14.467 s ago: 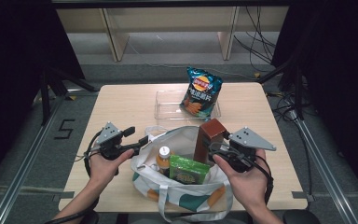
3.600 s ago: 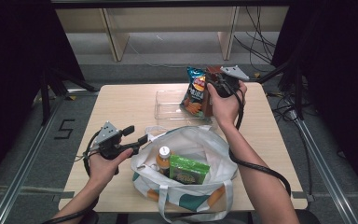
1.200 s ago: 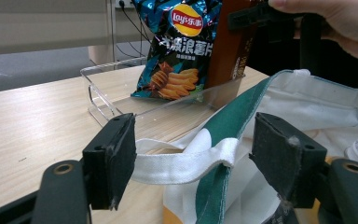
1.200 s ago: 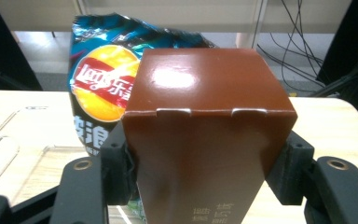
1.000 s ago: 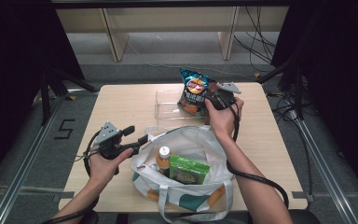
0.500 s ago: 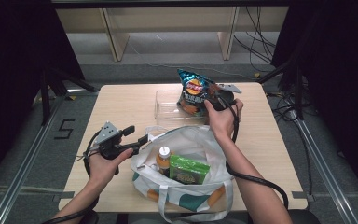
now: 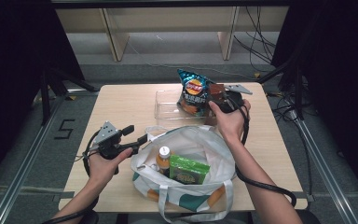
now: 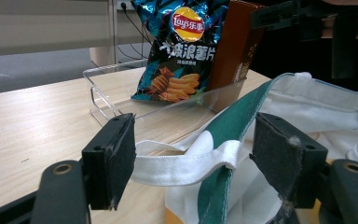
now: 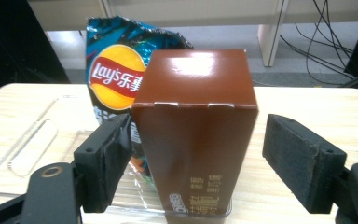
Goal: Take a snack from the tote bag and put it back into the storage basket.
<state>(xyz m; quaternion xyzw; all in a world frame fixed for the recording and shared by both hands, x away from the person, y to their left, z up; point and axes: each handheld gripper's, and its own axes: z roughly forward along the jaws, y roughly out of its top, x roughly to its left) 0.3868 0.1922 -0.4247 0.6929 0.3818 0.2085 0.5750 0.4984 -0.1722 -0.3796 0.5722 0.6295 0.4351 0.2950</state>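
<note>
Two grippers work over a pale wooden table [image 7: 121,100], the biggest thing in sight, with a white and green tote bag [image 7: 200,149] lying open on its near half. At the far side sits a clear plastic tray [image 7: 165,105], and a blue bag of crisps [image 7: 193,91] stands upright in it. A tall brown box [image 9: 193,135] stands on end in the same tray, just beside the crisps and touching them on their right in the high view. Inside the tote lie a green packet [image 7: 189,170] and, next to it, an orange bottle with a white cap [image 7: 164,158]. The right gripper [image 9: 198,163] has its jaws on either side of the brown box; they have just been opening, the right pad stands clear of the carton and the left pad is at most brushing it, so the box is released. The left gripper [image 8: 193,163], near the table's left edge, straddles the tote's white strap [image 8: 182,163] with both pads apart from it, unclenched.
</note>
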